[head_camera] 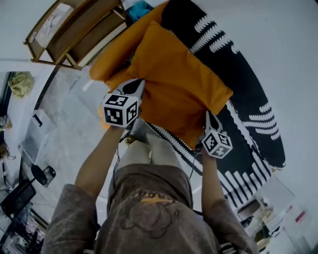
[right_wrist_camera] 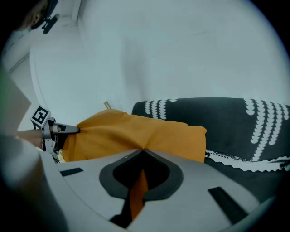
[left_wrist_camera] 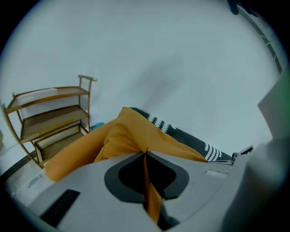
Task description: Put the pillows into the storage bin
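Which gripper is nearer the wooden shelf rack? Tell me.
Left. The left gripper, clamping a corner of the orange fabric pillow, lies toward the wooden shelf rack; the right gripper clamps its far corner.

wooden shelf (head_camera: 74, 30) | three tiers, upright | teal item (head_camera: 138, 9) just beside its foot

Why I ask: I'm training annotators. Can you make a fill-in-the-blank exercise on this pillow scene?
1. The left hand-held gripper and the right hand-held gripper are both shut on one ____ pillow.
2. Beyond it lies black fabric with ____ markings.
3. The wooden shelf shows at the head view's upper ____.
Missing words: orange; white; left.
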Motion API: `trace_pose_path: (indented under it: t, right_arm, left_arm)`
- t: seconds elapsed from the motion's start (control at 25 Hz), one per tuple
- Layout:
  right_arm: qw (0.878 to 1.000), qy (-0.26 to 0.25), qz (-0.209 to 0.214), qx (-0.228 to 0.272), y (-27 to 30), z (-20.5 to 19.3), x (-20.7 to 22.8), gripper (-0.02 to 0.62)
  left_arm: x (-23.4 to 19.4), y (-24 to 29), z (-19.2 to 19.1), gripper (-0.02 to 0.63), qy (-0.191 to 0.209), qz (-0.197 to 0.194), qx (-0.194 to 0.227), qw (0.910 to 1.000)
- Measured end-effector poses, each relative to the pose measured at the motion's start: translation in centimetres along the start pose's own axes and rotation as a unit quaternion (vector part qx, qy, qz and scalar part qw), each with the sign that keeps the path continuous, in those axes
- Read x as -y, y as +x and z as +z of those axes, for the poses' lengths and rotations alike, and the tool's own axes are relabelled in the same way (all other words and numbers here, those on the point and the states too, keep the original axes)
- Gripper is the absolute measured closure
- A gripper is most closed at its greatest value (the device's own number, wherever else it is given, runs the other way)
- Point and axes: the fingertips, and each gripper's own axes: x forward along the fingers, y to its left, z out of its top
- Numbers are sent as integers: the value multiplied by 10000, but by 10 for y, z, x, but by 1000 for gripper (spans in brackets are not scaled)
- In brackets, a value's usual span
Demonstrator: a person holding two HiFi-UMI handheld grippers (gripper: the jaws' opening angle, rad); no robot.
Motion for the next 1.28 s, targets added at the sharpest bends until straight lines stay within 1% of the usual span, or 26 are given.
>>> trace_pose_path:
  t: [0.08, 0.16, 0.24, 0.32, 0.44, 0.52, 0.64, 0.72, 0.88, 1.0, 1.12, 1.2, 1.28]
  right_arm:
    - [9993, -215, 308, -51, -2, 9, -38, 586]
    - [9979, -323, 548, -97, -5, 6, -82, 586]
    - [9957, -464, 774, -210, -6, -1, -134, 586]
    - [9909, -698, 1082, -391, 1, -9, -187, 586]
    - [9794, -1099, 1565, -645, 11, -30, -264, 584]
    - [9705, -1326, 1853, -792, 13, -49, -313, 584]
    - [9529, -1675, 2294, -1067, 15, -86, -380, 584]
    - [9432, -1824, 2490, -1227, 12, -113, -415, 584]
    - [9286, -2005, 2742, -1496, 5, -160, -464, 584]
    - [9208, -2084, 2839, -1676, 3, -190, -488, 584]
    - [9171, -2111, 2865, -1798, 4, -215, -505, 584]
    - [9171, -2103, 2836, -1851, 4, -229, -512, 584]
    - [9185, -2043, 2799, -1904, 5, -243, -517, 584]
  left_arm:
    - [-17, -45, 11, 595, -48, 236, 247, 9994]
    - [-40, -90, 16, 595, -57, 404, 407, 9983]
    - [-71, -136, 14, 595, -117, 596, 538, 9967]
    - [-106, -185, 4, 595, -280, 900, 700, 9931]
    - [-158, -257, -24, 595, -634, 1396, 920, 9839]
    - [-189, -304, -51, 595, -908, 1690, 1020, 9761]
    - [-226, -372, -99, 595, -1349, 2160, 1150, 9602]
    - [-245, -409, -128, 595, -1562, 2398, 1172, 9510]
    - [-274, -460, -177, 595, -1859, 2696, 1121, 9382]
    - [-294, -482, -205, 595, -1974, 2794, 1050, 9338]
    - [-315, -492, -227, 595, -2000, 2804, 987, 9336]
    - [-331, -492, -238, 595, -1975, 2745, 946, 9363]
    - [-348, -487, -247, 595, -1906, 2642, 897, 9412]
